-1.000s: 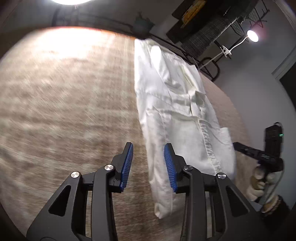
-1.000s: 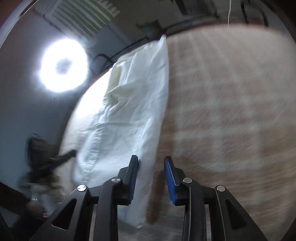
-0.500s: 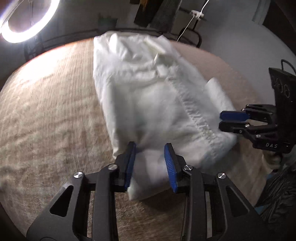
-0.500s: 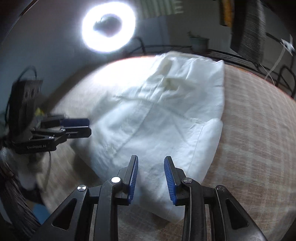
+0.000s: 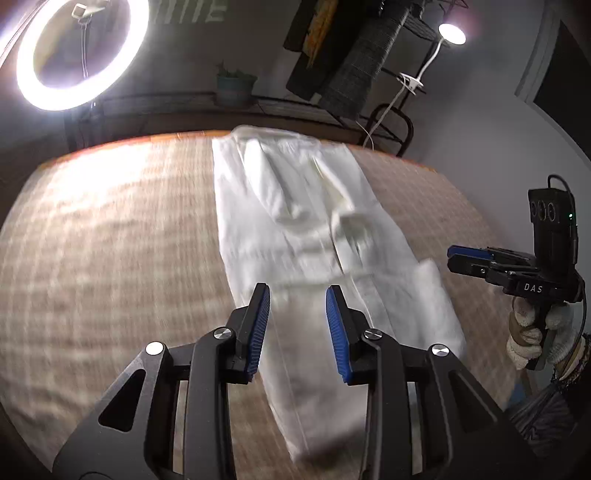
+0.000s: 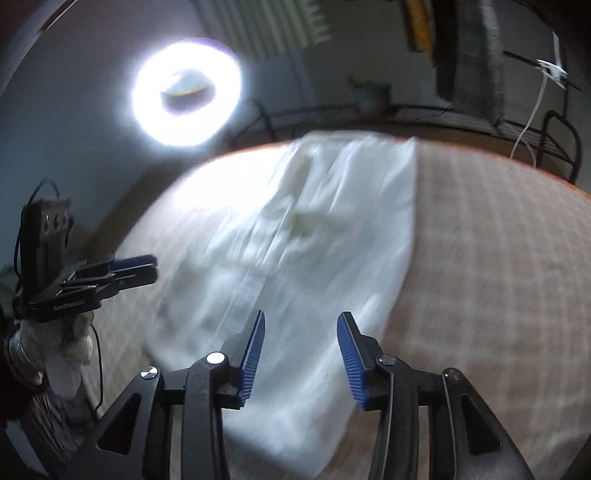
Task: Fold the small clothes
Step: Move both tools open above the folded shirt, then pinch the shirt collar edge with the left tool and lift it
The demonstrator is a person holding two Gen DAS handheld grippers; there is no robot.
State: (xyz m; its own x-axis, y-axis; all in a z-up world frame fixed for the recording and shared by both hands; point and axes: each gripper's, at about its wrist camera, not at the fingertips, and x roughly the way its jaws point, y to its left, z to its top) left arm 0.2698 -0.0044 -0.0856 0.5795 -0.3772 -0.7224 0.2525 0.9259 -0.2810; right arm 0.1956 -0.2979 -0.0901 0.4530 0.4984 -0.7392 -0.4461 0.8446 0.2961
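Left wrist view shows the white garment (image 5: 317,236) lying lengthwise on the woven mat (image 5: 110,240), soft and limp, best pinched at its near corners by the left gripper (image 5: 297,325) and right gripper (image 6: 301,354), both empty with jaws apart.

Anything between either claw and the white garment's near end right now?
Nothing visible does. The left claw and right claw both stand open over the white garment, with only fabric and the woven mat showing between the fingers.

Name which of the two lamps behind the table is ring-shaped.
The ring light at the far left in the left wrist view: a glowing circle with a hollow centre. The other, the clip lamp at upper right, is a small solid disc.
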